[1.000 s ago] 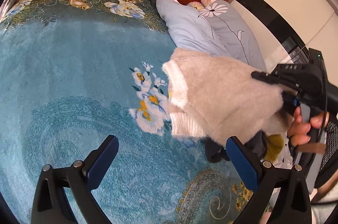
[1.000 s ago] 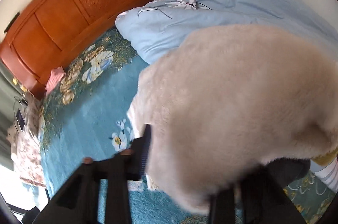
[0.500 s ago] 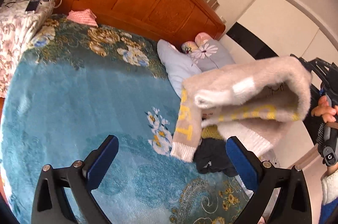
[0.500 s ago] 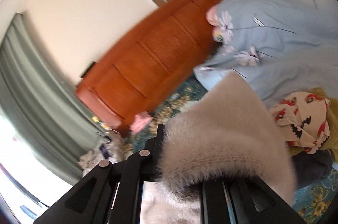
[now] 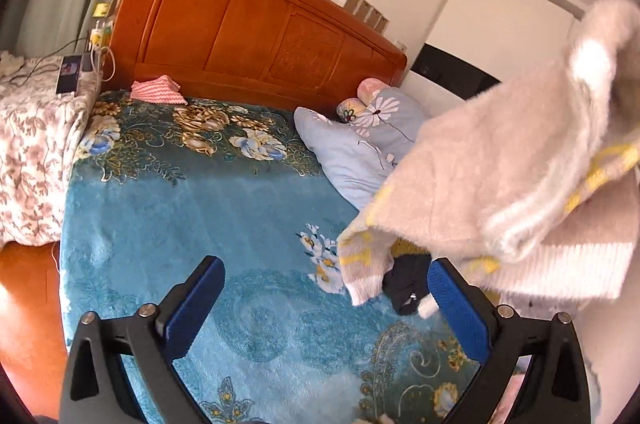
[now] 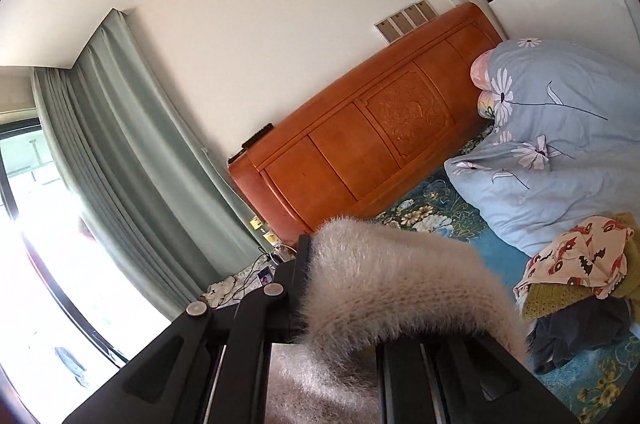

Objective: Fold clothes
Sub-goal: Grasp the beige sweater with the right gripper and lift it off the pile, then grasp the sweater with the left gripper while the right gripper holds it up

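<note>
Hanging in mid-air above the teal floral blanket (image 5: pixel 208 224), the fuzzy beige sweater (image 5: pixel 500 179) is pinched in the right gripper (image 6: pixel 340 304) — fingers clamped on its fabric. Left gripper (image 5: pixel 326 308) — fingers spread wide apart, empty, over the blanket beside a dark garment (image 5: pixel 408 288).

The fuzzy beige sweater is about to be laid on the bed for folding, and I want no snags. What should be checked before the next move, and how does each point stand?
1. Right gripper clamped on the fuzzy beige sweater: ok, fabric bunches between its fingers.
2. Left gripper free to take a second corner: ok, open and empty.
3. Sweater lifted off the teal floral blanket: ok, hanging above it.
4. Landing area bare: ok in the middle; a pile of loose clothes lies under the sweater.
5. Sweater hanging flat: not ok, doubled over.
6. Both sleeves located: cannot tell.
</note>
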`<action>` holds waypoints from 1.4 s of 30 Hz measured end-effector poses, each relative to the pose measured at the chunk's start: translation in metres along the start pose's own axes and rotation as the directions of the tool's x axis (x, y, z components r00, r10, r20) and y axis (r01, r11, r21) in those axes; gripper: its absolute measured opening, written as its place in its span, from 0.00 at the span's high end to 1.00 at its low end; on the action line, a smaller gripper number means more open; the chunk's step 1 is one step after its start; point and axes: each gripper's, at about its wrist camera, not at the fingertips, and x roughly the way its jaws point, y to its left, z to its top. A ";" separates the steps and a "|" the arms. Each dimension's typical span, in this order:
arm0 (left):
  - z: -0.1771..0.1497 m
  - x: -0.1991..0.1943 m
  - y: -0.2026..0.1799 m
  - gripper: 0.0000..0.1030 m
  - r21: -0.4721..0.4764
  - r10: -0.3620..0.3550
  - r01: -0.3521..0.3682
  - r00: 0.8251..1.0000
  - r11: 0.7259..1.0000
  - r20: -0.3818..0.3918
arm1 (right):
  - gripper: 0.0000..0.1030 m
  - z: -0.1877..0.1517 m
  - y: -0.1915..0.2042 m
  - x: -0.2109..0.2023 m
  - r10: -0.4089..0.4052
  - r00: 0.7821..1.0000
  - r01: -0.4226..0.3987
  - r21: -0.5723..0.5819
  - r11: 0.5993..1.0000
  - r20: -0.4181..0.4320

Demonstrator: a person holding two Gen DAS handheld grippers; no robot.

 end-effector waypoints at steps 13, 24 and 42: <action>-0.021 -0.001 -0.048 0.00 0.186 0.001 -0.003 1.000 0.983 0.012 | 0.90 -0.001 0.057 -0.067 0.047 0.999 -0.048 -0.072 0.996 -0.014; -0.020 -0.003 -0.112 0.00 0.437 -0.005 -0.107 0.969 0.893 0.247 | 0.90 -0.003 0.093 -0.117 0.104 0.994 -0.107 -0.118 0.987 -0.033; 0.031 -0.064 -0.081 0.91 0.451 -0.028 -0.106 0.960 0.886 0.279 | 0.90 -0.032 0.034 -0.142 0.070 0.997 -0.068 0.056 0.996 -0.043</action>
